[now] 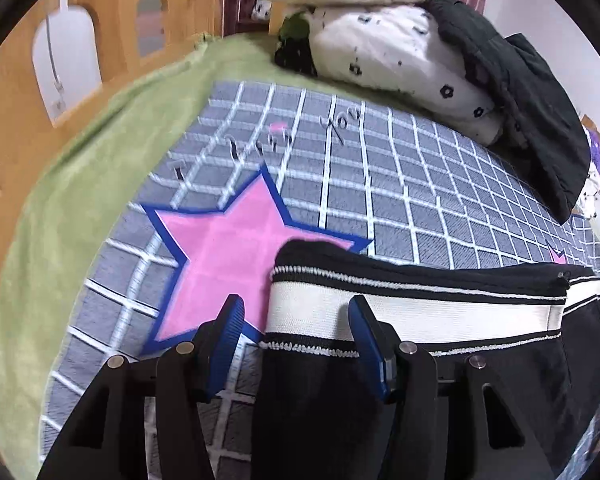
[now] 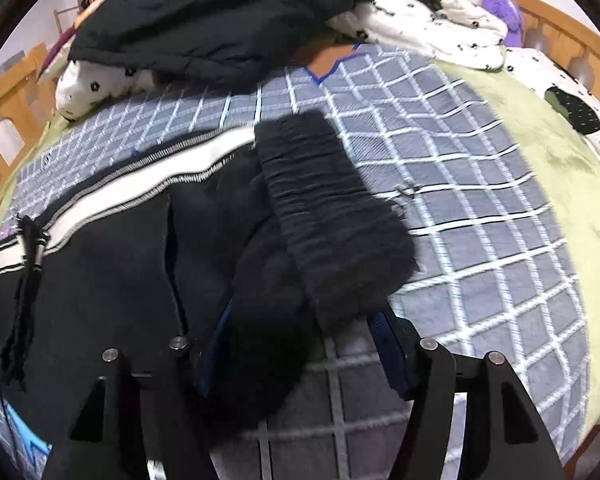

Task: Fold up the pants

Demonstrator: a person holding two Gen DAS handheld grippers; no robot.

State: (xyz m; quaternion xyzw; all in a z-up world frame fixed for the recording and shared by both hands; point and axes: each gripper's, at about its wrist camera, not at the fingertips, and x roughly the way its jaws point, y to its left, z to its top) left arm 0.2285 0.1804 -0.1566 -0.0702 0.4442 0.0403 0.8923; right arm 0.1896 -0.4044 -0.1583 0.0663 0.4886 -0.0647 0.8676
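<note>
One pair of black white-striped knit pants (image 1: 420,308) lies between both spread, released tongs: left (image 1: 296,320), right (image 2: 300,340).

A grey grid-pattern blanket (image 1: 420,184) with a pink star (image 1: 224,248) covers a green sheet (image 1: 100,152); behind it lie a white flower-print quilt (image 1: 380,48), a black jacket (image 1: 532,92) and a wooden bed rail (image 1: 16,92)

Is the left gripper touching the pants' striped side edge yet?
Cannot tell. In the left wrist view the open left gripper straddles the pants edge, one finger overlapping the white stripe, but no contact or gap shows plainly.
</note>
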